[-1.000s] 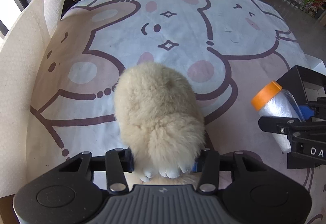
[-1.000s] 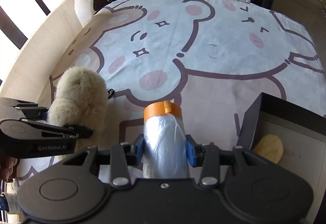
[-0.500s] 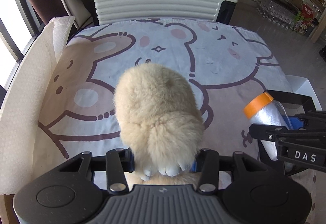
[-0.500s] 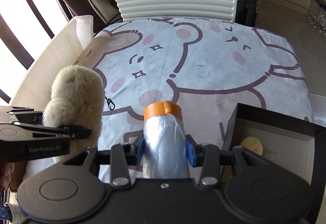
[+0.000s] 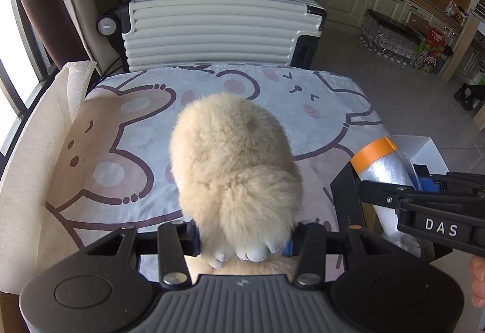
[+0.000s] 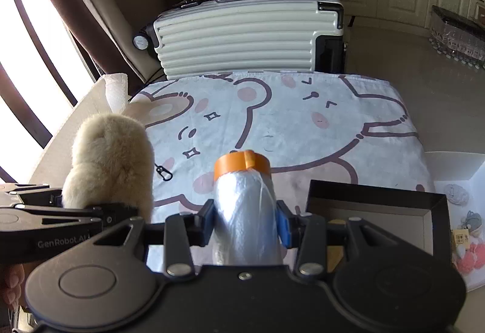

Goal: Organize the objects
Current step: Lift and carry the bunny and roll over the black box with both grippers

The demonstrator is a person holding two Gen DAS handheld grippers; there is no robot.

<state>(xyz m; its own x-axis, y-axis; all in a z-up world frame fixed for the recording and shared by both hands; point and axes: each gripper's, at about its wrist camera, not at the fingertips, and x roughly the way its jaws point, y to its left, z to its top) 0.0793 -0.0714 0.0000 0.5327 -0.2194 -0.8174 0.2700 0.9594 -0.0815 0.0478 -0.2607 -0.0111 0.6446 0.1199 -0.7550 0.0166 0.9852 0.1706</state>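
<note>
Grippers both loaded, raised above bear-print cloth [image 5: 145,132]. Left gripper [image 5: 242,245] jaws clamp cream plush toy [image 5: 233,163]; right gripper [image 6: 245,223] jaws clamp orange-capped roll [image 6: 244,199], black box [image 6: 376,208] near right.

Ribbed white suitcase [image 5: 222,29] behind table

Plush toy [image 5: 233,169] left, roll [image 6: 245,205] right, both above the tabletop [image 6: 288,126]. Box [image 6: 376,205] right of the roll, at the tabletop's near right. Suitcase [image 5: 218,29] behind the tabletop's far edge. Paper towel [image 5: 33,157] along the left side.
</note>
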